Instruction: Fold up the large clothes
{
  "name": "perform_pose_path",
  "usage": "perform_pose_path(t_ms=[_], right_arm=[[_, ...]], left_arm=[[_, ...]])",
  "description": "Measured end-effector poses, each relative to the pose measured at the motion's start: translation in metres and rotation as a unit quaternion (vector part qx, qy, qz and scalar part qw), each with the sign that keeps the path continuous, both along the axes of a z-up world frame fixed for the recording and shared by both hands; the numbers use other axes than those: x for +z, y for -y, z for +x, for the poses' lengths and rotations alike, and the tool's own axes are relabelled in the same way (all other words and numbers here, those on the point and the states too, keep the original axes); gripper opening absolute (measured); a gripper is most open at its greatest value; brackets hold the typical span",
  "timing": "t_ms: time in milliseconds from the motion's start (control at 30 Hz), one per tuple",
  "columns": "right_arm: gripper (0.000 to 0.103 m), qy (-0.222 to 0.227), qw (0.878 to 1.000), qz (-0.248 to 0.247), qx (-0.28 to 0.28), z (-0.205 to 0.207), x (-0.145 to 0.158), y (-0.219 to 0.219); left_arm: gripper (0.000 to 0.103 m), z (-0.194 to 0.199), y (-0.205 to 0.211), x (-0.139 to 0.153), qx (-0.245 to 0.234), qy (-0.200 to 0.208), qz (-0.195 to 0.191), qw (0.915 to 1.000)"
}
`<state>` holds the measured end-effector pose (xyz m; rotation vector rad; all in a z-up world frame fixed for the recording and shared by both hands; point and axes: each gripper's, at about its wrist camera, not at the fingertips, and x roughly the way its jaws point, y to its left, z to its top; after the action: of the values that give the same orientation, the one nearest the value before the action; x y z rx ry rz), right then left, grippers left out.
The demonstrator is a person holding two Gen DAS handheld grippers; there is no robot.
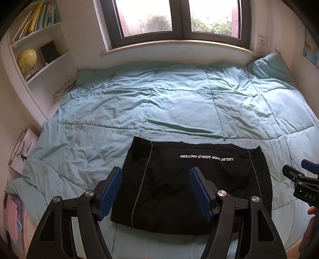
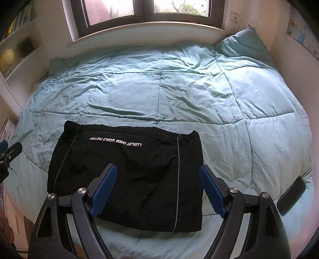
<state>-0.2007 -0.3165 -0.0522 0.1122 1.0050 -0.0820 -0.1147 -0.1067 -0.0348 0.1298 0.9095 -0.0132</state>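
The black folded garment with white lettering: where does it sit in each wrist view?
Left wrist: black garment lower centre, between the open left gripper fingers.
Right wrist: lower left of centre, under the open right gripper.
Shared landmark: window.

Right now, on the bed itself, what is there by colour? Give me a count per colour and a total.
Black: 2, the folded garment with white lettering, and a flat dark object near the bed's right edge, which I cannot identify.
Teal: 2, the quilt and the pillow in the far right corner.
Total: 4.
Both grippers, left and right, are open and hold nothing.
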Motion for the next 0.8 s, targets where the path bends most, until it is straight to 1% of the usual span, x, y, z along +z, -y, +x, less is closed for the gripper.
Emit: perform_pose_path(t_ms=[267, 433, 600, 800], right_arm=[[0.086, -0.018, 1.0, 0.007, -0.004, -0.001, -0.009, 0.0], [0.086, -0.017, 1.0, 0.004, -0.009, -0.002, -0.008, 0.001], [0.086, -0.025, 1.0, -0.007, -0.015, 0.001, -0.012, 0.0], [0.086, -0.03, 0.999, 0.005, -0.026, 0.003, -0.015, 0.004]], left_arm=[[0.072, 0.004, 0.0, 0.0, -0.003, -0.001, 0.009, 1.0], [0.072, 0.005, -0.003, -0.001, -0.001, -0.005, -0.003, 1.0], [0.072, 0.009, -0.009, -0.008, -0.003, -0.017, -0.005, 0.9998], [0.072, 0.012, -0.011, -0.009, -0.004, -0.021, -0.004, 0.9998]])
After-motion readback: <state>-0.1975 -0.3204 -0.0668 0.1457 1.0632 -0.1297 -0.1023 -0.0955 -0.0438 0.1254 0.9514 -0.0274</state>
